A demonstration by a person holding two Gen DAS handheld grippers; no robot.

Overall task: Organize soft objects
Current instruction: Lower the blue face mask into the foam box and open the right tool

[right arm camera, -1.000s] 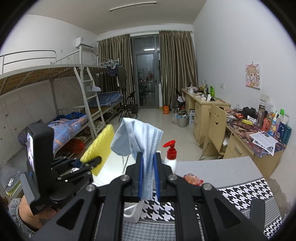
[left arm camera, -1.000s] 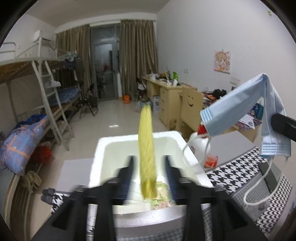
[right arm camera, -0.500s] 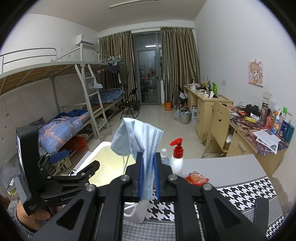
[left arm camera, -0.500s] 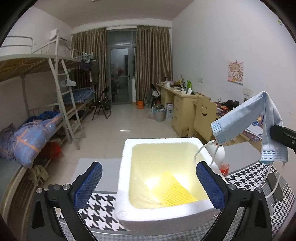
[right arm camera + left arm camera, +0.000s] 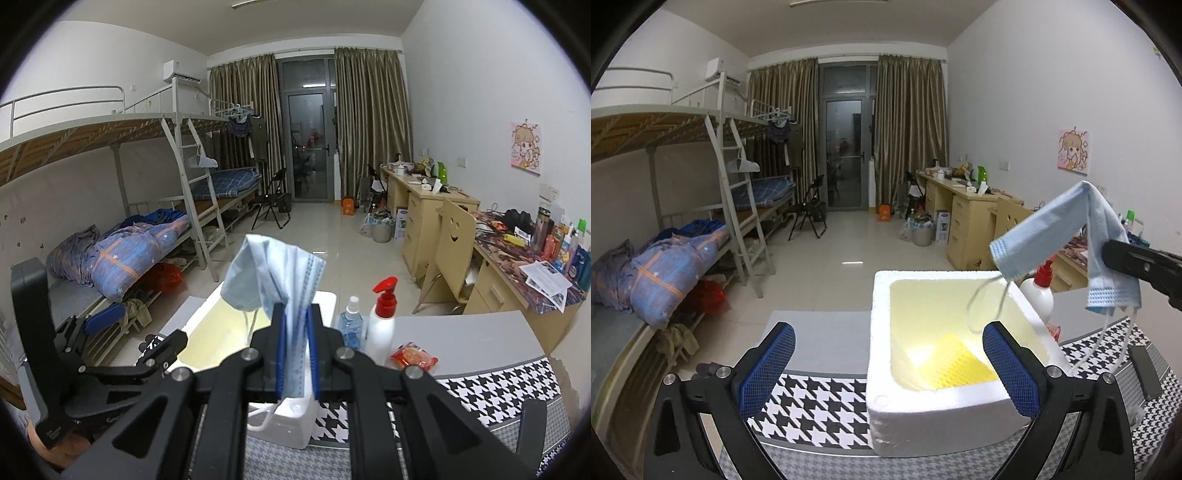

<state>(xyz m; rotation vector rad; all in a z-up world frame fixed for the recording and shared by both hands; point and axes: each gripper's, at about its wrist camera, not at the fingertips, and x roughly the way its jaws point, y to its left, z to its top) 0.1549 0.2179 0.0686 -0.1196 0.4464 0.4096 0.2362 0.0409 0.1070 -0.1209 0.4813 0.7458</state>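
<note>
- A dorm room with a bunk bed (image 5: pixel 683 206) lay behind a houndstooth cloth (image 5: pixel 820 410).
- Right gripper (image 5: pixel 295 354) clenched a blue mask (image 5: pixel 275 275) at centre frame, draped above the fingers.
- Left gripper (image 5: pixel 886 369) gaped, released.
- Foam box (image 5: pixel 908 413) held a yellow sponge (image 5: pixel 955 367), lower right, leaning on the inner wall.

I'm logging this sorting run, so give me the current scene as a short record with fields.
left gripper: open, holding nothing, in front of the foam box
right gripper: shut on the blue face mask
face mask position: draped over the gripper, ear loops hanging above the box
foam box: white, open top, on the houndstooth cloth
yellow sponge: lying inside the box
</note>
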